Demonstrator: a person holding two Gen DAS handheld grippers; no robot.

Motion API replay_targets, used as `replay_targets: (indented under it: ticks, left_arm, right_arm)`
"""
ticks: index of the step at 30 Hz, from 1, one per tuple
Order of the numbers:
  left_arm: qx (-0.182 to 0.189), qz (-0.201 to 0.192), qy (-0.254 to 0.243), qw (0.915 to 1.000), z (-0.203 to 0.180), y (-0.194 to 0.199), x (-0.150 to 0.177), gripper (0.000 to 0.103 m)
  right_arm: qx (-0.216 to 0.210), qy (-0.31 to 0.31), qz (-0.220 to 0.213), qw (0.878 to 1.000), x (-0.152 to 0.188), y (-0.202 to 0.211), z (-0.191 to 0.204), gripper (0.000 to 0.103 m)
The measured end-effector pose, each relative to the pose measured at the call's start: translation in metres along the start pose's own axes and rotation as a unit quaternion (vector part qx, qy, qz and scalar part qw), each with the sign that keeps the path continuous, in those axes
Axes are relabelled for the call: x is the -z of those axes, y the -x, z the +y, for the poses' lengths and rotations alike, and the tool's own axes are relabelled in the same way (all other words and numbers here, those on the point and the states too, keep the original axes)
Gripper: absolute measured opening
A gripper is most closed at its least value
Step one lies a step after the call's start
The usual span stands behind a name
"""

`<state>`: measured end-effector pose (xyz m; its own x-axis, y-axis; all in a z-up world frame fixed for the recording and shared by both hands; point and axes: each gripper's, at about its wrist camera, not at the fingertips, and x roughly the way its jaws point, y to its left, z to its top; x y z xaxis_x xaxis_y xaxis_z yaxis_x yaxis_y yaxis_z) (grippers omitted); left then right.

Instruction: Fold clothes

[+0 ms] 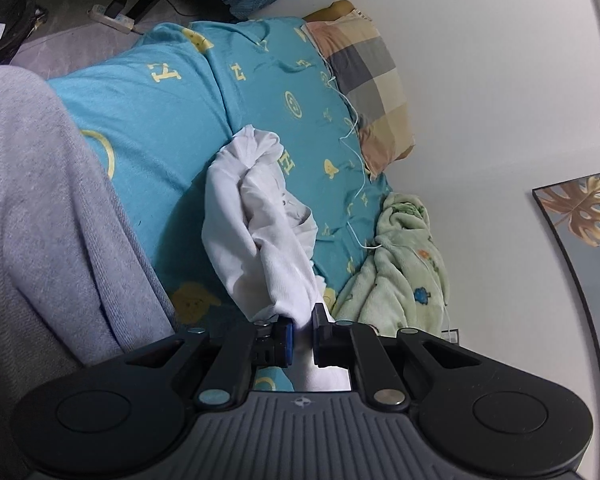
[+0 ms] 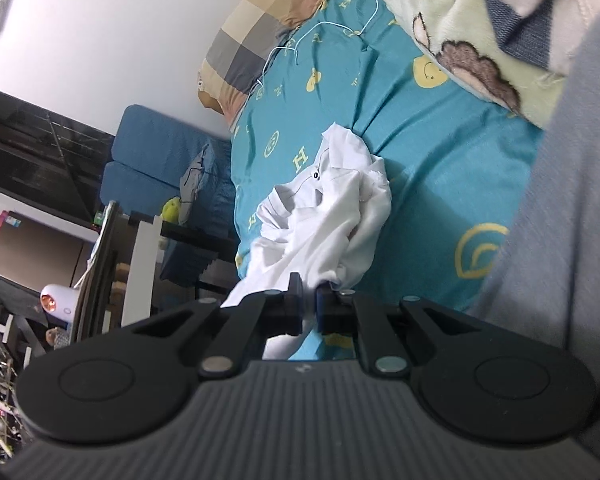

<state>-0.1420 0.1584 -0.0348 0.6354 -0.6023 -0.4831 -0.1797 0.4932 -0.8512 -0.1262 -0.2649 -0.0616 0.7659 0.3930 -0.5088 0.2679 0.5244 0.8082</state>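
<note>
- The left tongs (image 1: 303, 330) were clenched on a bunched edge of the white shirt (image 1: 256, 216); the blue pads had cloth pinched between them, with only a narrow gap left by the fabric's thickness.
- The right tongs (image 2: 310, 304) were likewise clamped on another gathered part of the same white shirt (image 2: 332, 216); white cloth ran straight into the closed jaws.
- Between the two grips the shirt hung in a rumpled, twisted mass, its far part resting on the teal bed sheet (image 1: 148, 120); a collar and a small dark button showed in the right wrist view, so it looked like a collared shirt.
- Handling, as a judgement: the fabric seemed light, thin and wholly limp, so it would sag and fold on itself wherever unsupported; it was not fragile, though a shallow pinch on a thin layer could slip under a tug.
- The best holds would probably be firm seamed parts such as the shoulders or the hem corners, taken well apart so the shirt could be shaken flat; which parts were held now could not be told from the bunching.
- Further out lay a checked pillow (image 1: 368, 80) by the wall, a green fleece blanket (image 1: 404, 264) just beyond the shirt, and a thin white cable (image 1: 356, 160) trailing across the sheet; the cable could snag if the shirt were dragged that way.
- Grey clothing (image 1: 40, 208) of the person filled the near side of the left wrist view.
</note>
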Motion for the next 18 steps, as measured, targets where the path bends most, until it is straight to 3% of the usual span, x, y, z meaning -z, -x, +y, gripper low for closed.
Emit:
replay_targets:
  ticks: [8,18]
  left_arm:
    - [0.009,-0.01,0.008,0.9999,-0.02,-0.027,-0.031,0.009]
    - [-0.025,-0.014,0.001,0.9996,-0.061,-0.132,-0.116,0.01]
  right_arm:
    - [-0.005,-0.001,-0.004,1.0,-0.029,-0.023,0.019,0.009]
    - [0.017,-0.022,0.0,1.0,-0.116,-0.117,0.044,0.009]
